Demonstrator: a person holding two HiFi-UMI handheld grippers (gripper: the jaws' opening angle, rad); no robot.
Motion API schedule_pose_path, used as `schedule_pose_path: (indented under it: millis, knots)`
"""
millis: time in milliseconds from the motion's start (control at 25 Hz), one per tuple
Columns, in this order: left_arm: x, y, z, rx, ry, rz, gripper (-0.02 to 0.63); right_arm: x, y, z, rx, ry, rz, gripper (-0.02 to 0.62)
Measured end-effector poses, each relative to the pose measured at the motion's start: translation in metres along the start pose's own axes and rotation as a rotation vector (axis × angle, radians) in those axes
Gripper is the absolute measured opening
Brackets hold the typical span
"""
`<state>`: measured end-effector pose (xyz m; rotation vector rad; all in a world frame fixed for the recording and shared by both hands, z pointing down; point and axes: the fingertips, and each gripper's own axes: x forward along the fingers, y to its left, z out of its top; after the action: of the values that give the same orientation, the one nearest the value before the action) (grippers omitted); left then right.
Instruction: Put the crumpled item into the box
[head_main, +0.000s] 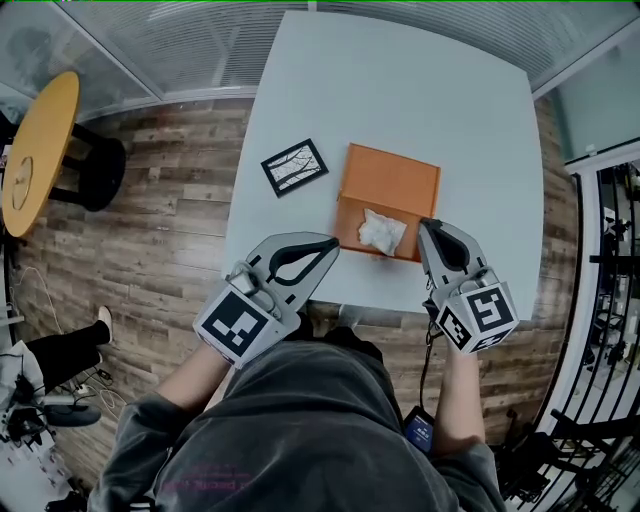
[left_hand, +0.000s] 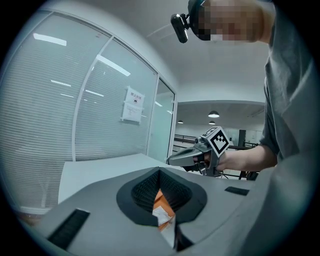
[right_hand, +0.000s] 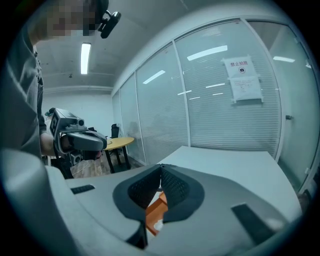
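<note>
Crumpled item (head_main: 381, 232) seen in orange box (head_main: 392, 180) at desk (head_main: 400, 90) near edge, open desk beyond, left hand-held gripper (head_main: 330, 243) and right hand-held gripper (head_main: 428, 226) pressed together, empty.

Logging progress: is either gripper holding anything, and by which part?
Nothing held. Left gripper and right gripper are shut, empty; crumpled paper lies in the box.

The box (head_main: 390, 185) is set on the table (head_main: 420, 90), toward its near edge, and the crumpled item (head_main: 381, 232) is lodged in the box's near part. A card (head_main: 294, 167), apparently laid flat, is placed just left of the box. A round table (head_main: 38, 150) is stood far left, on the floor.
</note>
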<state>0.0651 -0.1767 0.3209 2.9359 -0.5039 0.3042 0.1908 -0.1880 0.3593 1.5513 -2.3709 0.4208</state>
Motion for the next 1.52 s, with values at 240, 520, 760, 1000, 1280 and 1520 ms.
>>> schedule_pose_path:
  millis: [240,520,760,1000,1280,1520]
  knots:
    - [-0.006,-0.002,0.003,0.017,-0.004,0.004,0.012,-0.006,0.02,0.01,0.014,-0.045,0.03,0.006]
    - [-0.009,-0.005,0.007,0.033,-0.017,0.001,0.012,-0.012,0.044,0.021,0.007,-0.086,0.088,0.005]
    - [-0.01,-0.01,0.009,0.038,-0.016,-0.004,0.012,-0.017,0.052,0.022,0.042,-0.093,0.112,0.004]
    - [-0.011,-0.014,0.006,0.042,-0.012,-0.008,0.012,-0.022,0.055,0.017,0.063,-0.106,0.126,0.003]
    - [-0.015,-0.017,0.006,0.045,-0.009,-0.009,0.012,-0.026,0.059,0.016,0.067,-0.098,0.137,0.003]
    - [-0.019,-0.016,0.007,0.049,-0.015,-0.004,0.012,-0.024,0.064,0.018,0.057,-0.088,0.141,0.003]
